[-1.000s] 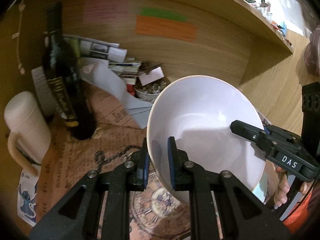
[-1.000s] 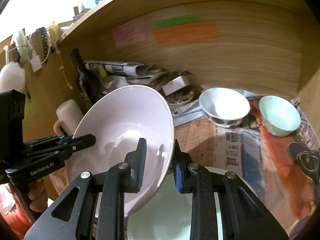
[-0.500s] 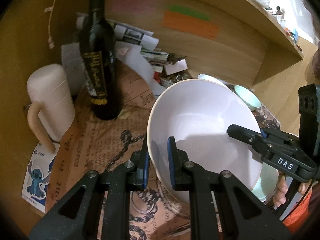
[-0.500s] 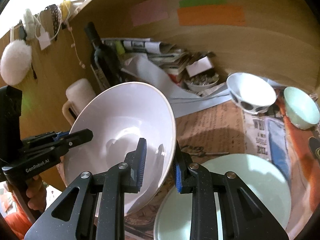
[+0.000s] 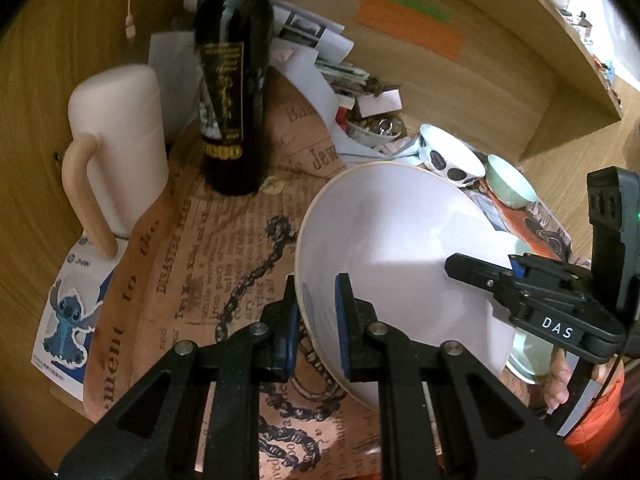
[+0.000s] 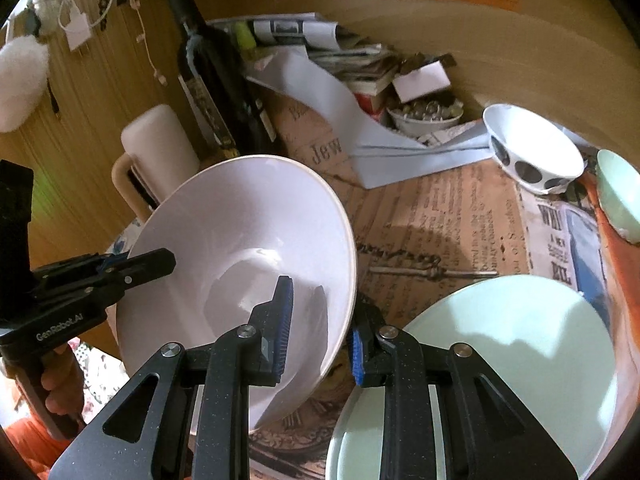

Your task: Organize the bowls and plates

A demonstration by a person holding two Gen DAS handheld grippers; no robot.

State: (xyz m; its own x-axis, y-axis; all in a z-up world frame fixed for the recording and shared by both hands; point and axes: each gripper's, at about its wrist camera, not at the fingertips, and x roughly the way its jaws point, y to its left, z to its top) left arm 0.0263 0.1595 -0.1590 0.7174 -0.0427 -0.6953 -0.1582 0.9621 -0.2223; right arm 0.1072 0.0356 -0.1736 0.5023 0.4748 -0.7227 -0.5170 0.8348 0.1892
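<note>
Both grippers are sinking toward the table, left gripper [image 5: 316,320] and right gripper [image 6: 320,328] each pinching the bowl [image 5: 400,264] rim between nearly closed jaws. Uneven lowering is risking the tilted bowl clipping the plate [image 6: 520,360] just right of the right jaws.

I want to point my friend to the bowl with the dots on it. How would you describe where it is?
Look along the wooden back wall of the newspaper-covered desk, right of the dark wine bottle and the heap of papers. The spotted bowl sits there, tipped on its side, next to a small mint-green bowl. It alone is white with big black dots on its outside.
</note>
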